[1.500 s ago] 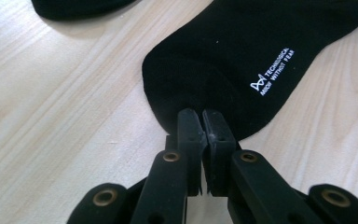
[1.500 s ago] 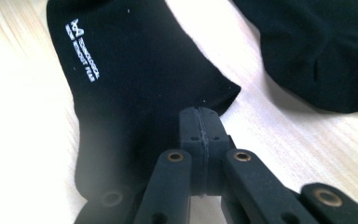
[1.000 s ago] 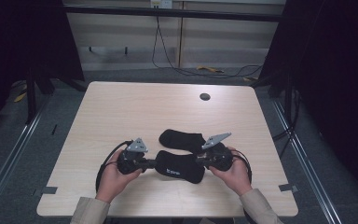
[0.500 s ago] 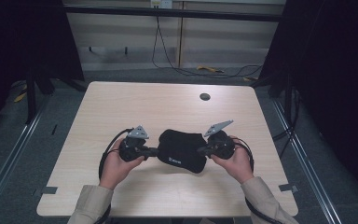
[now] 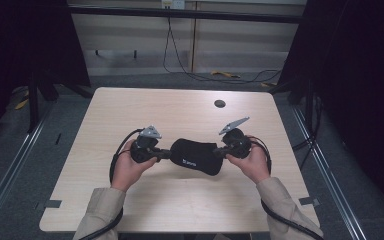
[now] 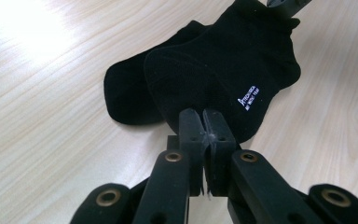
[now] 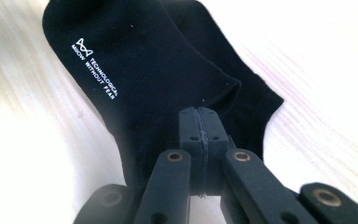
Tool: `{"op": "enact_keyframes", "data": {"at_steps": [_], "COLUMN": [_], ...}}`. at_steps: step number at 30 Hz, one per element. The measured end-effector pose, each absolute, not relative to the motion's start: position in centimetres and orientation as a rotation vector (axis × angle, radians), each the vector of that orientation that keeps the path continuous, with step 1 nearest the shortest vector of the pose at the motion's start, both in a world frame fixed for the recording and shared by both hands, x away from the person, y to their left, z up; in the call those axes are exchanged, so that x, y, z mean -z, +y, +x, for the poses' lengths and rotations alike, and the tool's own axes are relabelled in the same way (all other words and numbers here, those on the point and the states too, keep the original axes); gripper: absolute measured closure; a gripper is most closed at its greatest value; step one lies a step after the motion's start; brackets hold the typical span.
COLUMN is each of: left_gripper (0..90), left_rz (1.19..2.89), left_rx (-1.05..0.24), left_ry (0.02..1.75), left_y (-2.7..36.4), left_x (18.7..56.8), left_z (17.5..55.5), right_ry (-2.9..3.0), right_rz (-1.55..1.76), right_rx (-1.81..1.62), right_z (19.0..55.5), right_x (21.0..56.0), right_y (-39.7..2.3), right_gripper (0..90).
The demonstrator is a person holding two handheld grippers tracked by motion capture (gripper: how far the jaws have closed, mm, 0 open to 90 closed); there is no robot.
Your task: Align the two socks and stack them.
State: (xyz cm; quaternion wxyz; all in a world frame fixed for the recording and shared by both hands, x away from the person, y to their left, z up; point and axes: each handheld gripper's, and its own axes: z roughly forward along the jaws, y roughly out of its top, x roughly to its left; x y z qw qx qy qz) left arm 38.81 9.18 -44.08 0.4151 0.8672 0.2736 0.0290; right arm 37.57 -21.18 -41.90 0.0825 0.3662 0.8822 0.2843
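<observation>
I have a black sock (image 5: 196,157) stretched between my two grippers above the pale wooden table (image 5: 180,107), near my edge of it. My left gripper (image 5: 166,154) is clamped on one end of it; in the left gripper view the two jaws stand pressed together with the sock's rounded edge pinched between their tips, and the cloth (image 6: 223,70) fans out ahead of them with a small white logo on it. My right gripper (image 5: 222,152) bites the opposite end — in the right gripper view its jaws are closed tight on a fold of fabric, and the sock (image 7: 135,74) runs away from them up and to the left, white lettering along its side. A second black sock (image 6: 126,93) lies flat on the table directly under the held one, its edge peeking out to the left in the left gripper view and to the right (image 7: 251,102) in the right gripper view. Whether the two socks touch I cannot tell.
</observation>
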Motion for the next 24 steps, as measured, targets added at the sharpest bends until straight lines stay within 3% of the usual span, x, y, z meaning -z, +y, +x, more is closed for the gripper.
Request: {"op": "enact_keyframes", "data": {"at_steps": [24], "left_gripper": [87.8], "left_rz": [2.208], "left_rx": [-0.05], "left_ry": [0.764], "left_y": [6.4], "left_x": [46.4], "left_z": [42.9], "right_ry": [2.612], "right_rz": [1.196], "right_rx": [-0.789], "right_z": [42.2], "right_x": [43.5], "right_y": [-22.8], "right_gripper": [90.0]}}
